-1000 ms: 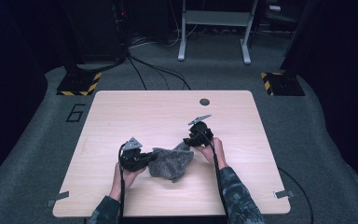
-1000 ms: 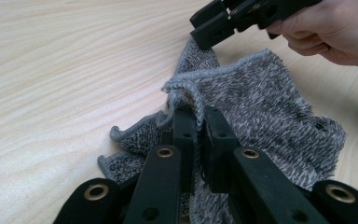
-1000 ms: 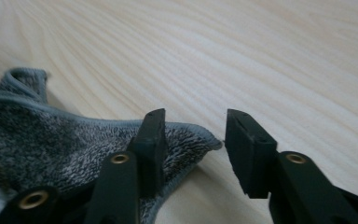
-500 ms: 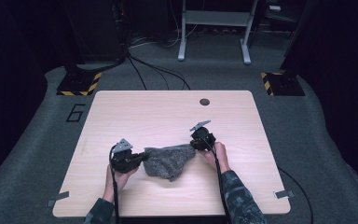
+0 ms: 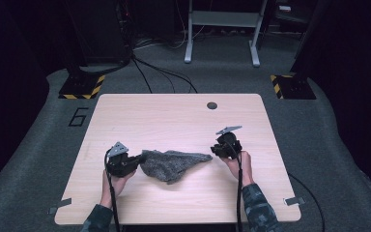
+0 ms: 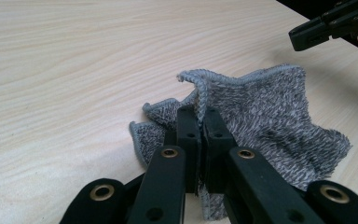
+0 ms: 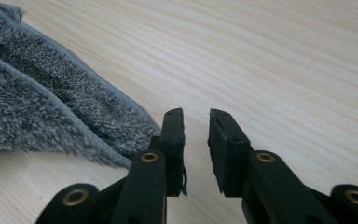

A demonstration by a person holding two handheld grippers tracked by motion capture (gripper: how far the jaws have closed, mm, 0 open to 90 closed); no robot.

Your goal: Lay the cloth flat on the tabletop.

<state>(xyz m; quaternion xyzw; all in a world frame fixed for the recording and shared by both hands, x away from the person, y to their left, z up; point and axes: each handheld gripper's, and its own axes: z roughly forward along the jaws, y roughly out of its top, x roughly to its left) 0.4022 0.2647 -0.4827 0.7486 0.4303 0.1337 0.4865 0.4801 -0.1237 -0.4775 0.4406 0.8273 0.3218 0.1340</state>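
Dark grey carpet with trailing cables surrounds the pale wood-grain table (image 5: 174, 121), which sits at the middle of the high view with a small round dark grommet (image 5: 212, 105) near its far edge. Just below the centre of that frame lies the fuzzy grey knitted cloth (image 5: 171, 163), partly spread, its long point reaching toward the right.

At the lower left of the high view, the left gripper (image 5: 136, 162) meets the cloth's left end. In the left gripper view its jaws are pressed together on a stitched hem that stands up as a fold between them, so the left gripper (image 6: 200, 122) holds the cloth (image 6: 265, 112) pinched.

Right of centre in the high view, the right gripper (image 5: 216, 151) sits just beside the cloth's right tip. In the right gripper view its jaws stand a narrow gap apart with bare wood between them, so the right gripper (image 7: 196, 126) holds nothing, and the cloth (image 7: 42, 98) lies to the upper left, its edge close to the left jaw.

This looks like spreading the cloth flat, one corner already taken. Next, the right gripper would need to slide onto the near tip, close on the hem, then pull away from the left to draw the fabric taut
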